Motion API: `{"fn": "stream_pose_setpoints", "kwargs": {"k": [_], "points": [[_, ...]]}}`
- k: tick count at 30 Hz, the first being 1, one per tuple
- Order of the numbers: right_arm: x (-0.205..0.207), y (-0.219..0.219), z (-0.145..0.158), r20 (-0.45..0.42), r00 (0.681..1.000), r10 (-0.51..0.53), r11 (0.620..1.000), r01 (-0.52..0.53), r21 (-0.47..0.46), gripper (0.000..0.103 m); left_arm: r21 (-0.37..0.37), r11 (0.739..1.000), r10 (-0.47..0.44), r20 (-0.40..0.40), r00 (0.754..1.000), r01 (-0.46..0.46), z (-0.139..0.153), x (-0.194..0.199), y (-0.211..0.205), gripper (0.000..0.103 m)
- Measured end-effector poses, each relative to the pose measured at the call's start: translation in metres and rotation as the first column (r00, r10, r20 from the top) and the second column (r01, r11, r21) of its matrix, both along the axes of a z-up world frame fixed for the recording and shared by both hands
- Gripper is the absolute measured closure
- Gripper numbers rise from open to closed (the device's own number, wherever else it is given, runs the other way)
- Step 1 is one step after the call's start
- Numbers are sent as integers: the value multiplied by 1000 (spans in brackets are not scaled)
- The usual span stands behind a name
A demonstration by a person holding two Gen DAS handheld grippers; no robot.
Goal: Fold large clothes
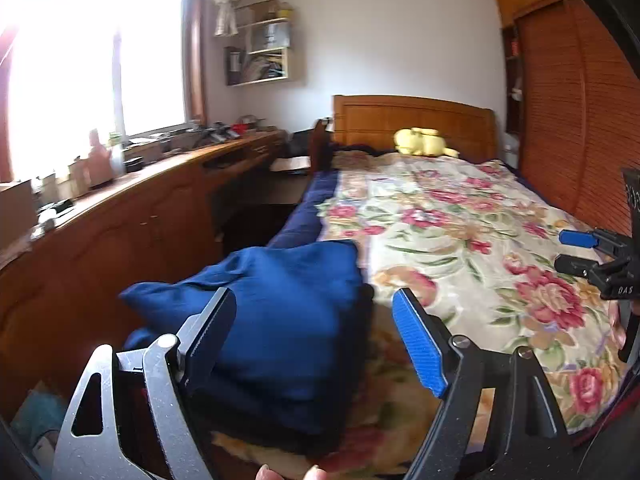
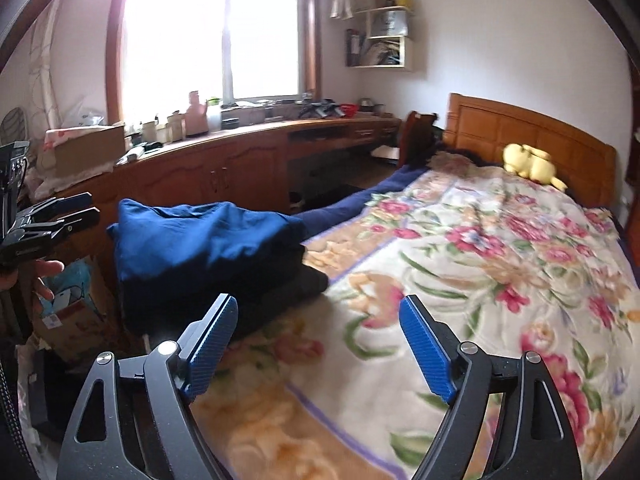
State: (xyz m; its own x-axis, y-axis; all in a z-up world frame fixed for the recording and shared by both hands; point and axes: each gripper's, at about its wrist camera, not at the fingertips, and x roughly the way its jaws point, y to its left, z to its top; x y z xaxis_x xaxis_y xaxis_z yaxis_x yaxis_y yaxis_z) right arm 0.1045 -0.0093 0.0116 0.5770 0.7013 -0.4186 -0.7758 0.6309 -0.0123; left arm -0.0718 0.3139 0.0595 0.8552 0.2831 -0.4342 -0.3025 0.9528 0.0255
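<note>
A folded blue garment (image 1: 280, 300) lies on a darker folded pile (image 2: 280, 292) at the near left corner of the bed. In the right wrist view the blue garment (image 2: 200, 232) sits left of centre. My left gripper (image 1: 314, 300) hovers just in front of the pile, open, with nothing pressed between its pads. My right gripper (image 2: 318, 302) is open and empty over the floral blanket (image 2: 480, 260), to the right of the pile. Each gripper shows in the other's view: the right gripper (image 1: 562, 249) at the right edge, the left gripper (image 2: 92, 206) at the left edge.
A long wooden counter (image 1: 160, 184) cluttered with small items runs under the window on the left. A yellow plush toy (image 1: 420, 142) lies by the wooden headboard (image 1: 412, 120). A slatted wardrobe (image 1: 568, 112) stands on the right. A cardboard box (image 2: 76, 312) sits on the floor beside the bed.
</note>
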Motion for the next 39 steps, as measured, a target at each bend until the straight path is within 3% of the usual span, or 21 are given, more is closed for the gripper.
{"fn": "stream_pose_setpoints", "kwargs": {"k": [12, 16, 24, 31, 39], "points": [[-23, -87, -27, -39, 977, -211, 977, 211, 15, 19, -37, 984, -176, -82, 981, 174, -43, 64, -113, 22], [-31, -109, -34, -56, 959, -279, 959, 281, 29, 19, -31, 982, -191, -111, 975, 189, -62, 80, -155, 22], [-45, -144, -46, -95, 913, -397, 915, 402, 41, 19, -140, 950, -295, -122, 948, 278, -96, 104, -229, 22], [-58, -161, -45, -104, 873, -477, 874, 484, 49, 19, -156, 926, -362, -122, 924, 343, -96, 116, -276, 22], [-85, -166, -24, -94, 848, -521, 843, 529, 99, 19, -136, 913, -395, -73, 916, 384, -63, 109, -312, 22]]}}
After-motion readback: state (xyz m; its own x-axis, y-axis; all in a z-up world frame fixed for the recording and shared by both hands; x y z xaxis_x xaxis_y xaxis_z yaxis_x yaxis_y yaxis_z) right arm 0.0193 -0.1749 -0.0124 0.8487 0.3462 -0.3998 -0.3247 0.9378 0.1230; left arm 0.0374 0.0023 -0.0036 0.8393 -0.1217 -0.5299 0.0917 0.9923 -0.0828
